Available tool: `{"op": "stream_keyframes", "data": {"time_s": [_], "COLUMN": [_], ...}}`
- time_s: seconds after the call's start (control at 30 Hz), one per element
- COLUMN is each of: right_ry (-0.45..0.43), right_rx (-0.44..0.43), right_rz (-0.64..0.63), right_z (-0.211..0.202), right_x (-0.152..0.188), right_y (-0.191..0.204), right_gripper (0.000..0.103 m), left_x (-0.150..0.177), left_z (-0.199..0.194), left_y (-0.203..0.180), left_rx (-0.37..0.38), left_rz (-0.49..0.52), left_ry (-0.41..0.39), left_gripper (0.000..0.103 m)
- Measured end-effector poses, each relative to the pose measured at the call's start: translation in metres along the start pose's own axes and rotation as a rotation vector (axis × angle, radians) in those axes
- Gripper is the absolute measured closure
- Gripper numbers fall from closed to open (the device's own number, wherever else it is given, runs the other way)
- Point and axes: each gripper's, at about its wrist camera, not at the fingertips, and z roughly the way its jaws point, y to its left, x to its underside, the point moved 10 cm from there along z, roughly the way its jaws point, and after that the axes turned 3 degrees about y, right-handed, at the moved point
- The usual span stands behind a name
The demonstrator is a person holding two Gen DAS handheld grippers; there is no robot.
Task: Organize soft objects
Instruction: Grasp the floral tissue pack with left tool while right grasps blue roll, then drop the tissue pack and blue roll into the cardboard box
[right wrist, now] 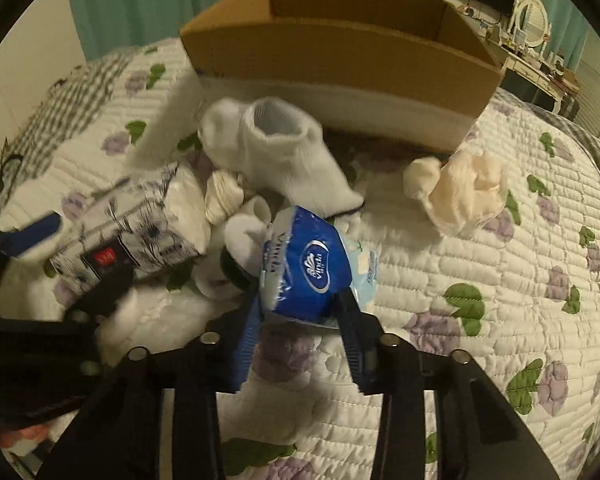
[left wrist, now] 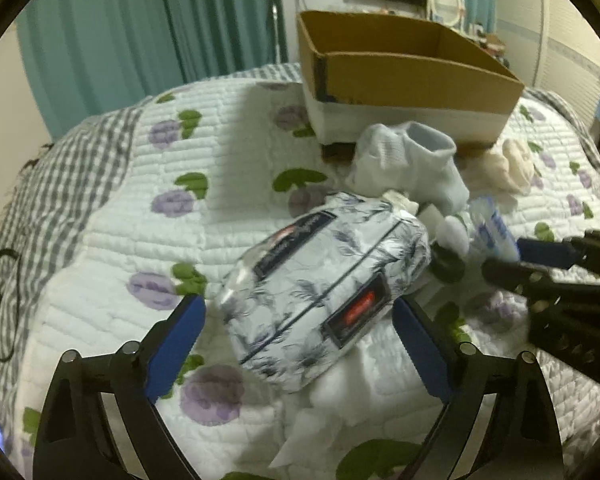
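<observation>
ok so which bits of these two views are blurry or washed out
Left wrist view: the right gripper is smeared, and the red labels on the floral-print tissue pack glow, unreadable. Right wrist view: the left gripper is blurred; the blue Vinda tissue packet is soft-edged.

Right gripper [left wrist: 548,258] motion-blurred and cut by the frame edge, blue pack [left wrist: 494,226] smeared, box [right wrist: 340,46] interior hidden by its wall, dresser [right wrist: 540,68] items too small to tell

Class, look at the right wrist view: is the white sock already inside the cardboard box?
No. The white sock lies on the quilt in front of the cardboard box, outside its near wall.
</observation>
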Motion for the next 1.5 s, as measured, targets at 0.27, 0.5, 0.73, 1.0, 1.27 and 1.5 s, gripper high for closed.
{"op": "stream_keyframes", "data": {"time_s": [0.27, 0.5, 0.73, 1.0, 1.27, 1.5], "right_ry": [-0.022, -0.034, -0.086, -0.178, -0.24, -0.34], "right_rx": [-0.026, -0.037, -0.098, -0.09, -0.097, -0.044], "right_rz": [0.049, 0.052, 0.063, 0.017, 0.024, 0.034], "right_z": [-0.012, -0.018, -0.051, -0.107, -0.13, -0.15], "right_x": [-0.003, -0.005, -0.011, -0.039, -0.076, -0.162], "right_y": [-0.009, -0.008, -0.007, -0.008, -0.032, -0.071], "right_gripper": [0.073, 0.076, 0.08, 0.089, 0.089, 0.089], "left_x": [-0.007, -0.012, -0.032, -0.089, -0.151, -0.213], "left_z": [0.028, 0.021, -0.027, -0.087, -0.104, -0.077], "left_y": [-0.018, -0.016, -0.01, -0.022, -0.043, -0.06], "left_rx": [-0.029, 0.008, 0.157, 0.194, 0.213, 0.215], "left_rz": [0.1, 0.102, -0.017, 0.0, 0.038, 0.021], "left_ry": [0.021, 0.001, -0.053, -0.161, -0.22, -0.217], "left_gripper": [0.019, 0.05, 0.055, 0.055, 0.054, 0.054]}}
